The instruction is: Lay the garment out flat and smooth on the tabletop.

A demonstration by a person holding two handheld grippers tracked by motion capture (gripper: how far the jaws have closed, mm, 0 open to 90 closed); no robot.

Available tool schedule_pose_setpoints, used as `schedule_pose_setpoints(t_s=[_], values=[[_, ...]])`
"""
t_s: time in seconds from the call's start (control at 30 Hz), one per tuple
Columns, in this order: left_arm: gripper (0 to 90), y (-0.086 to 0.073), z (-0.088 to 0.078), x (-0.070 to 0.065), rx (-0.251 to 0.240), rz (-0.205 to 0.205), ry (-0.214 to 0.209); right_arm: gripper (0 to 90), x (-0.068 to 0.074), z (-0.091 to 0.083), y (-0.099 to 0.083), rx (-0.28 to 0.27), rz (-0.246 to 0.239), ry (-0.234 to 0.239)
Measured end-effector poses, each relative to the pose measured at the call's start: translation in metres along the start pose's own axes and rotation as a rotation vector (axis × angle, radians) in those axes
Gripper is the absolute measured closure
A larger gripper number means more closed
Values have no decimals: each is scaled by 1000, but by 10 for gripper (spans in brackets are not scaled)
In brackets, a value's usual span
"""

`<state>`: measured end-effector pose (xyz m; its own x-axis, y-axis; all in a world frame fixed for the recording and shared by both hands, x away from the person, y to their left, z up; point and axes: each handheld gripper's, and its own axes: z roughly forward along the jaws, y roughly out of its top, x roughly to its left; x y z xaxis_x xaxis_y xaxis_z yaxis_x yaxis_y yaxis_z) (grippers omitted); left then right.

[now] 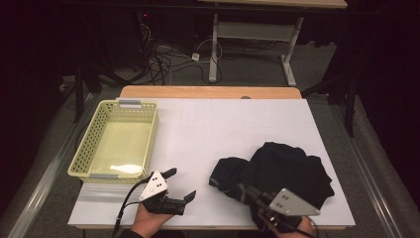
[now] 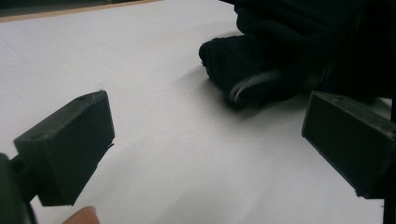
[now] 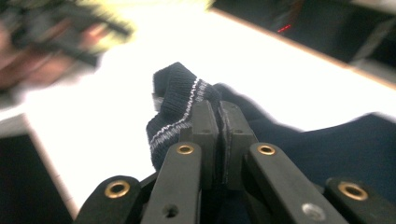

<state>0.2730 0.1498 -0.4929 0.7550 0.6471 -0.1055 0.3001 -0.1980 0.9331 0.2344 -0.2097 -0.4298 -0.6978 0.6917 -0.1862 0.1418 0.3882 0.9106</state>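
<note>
At the bottom of the high view, two hands come in from the lower edge. The left hand (image 1: pixel 148 220) sits low and left of the middle, with the left hand-held gripper (image 1: pixel 179 186) pointing toward the upper right. Its jaws are spread wide apart with nothing between them, just above the white worktop (image 1: pixel 237 129).

The right hand (image 1: pixel 302 229) is at the lower right and points its right hand-held gripper (image 1: pixel 241 191) toward the upper left. Its jaws are pressed together, pinching the ribbed cuff (image 3: pixel 180 105) of a dark sweater (image 1: pixel 287 171). The cuff has thin pale stripes and pokes up past the jaw tips in the middle of the right gripper view.

The sweater lies in a crumpled heap at the lower right of the worktop. In the left gripper view it fills the upper right (image 2: pixel 289 42).

A pale yellow basket (image 1: pixel 81 148) sits at the left of the worktop. It has holes in its walls, and nothing is in it.
</note>
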Motion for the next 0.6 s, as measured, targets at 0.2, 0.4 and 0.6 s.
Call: schedule_pose_setpoints(t_s=[0.2, 0.4, 0.6], values=[[19, 0, 0, 0, -1, 1, 4, 875, -71, -32, 0, -82, 86, -231], [22, 0, 0, -1, -5, 1, 9, 876, -135, -75, -29, -109, 236, -480], [25, 0, 0, -1, -5, -1, 10, 875, -161, -101, -55, -58, 269, -657]])
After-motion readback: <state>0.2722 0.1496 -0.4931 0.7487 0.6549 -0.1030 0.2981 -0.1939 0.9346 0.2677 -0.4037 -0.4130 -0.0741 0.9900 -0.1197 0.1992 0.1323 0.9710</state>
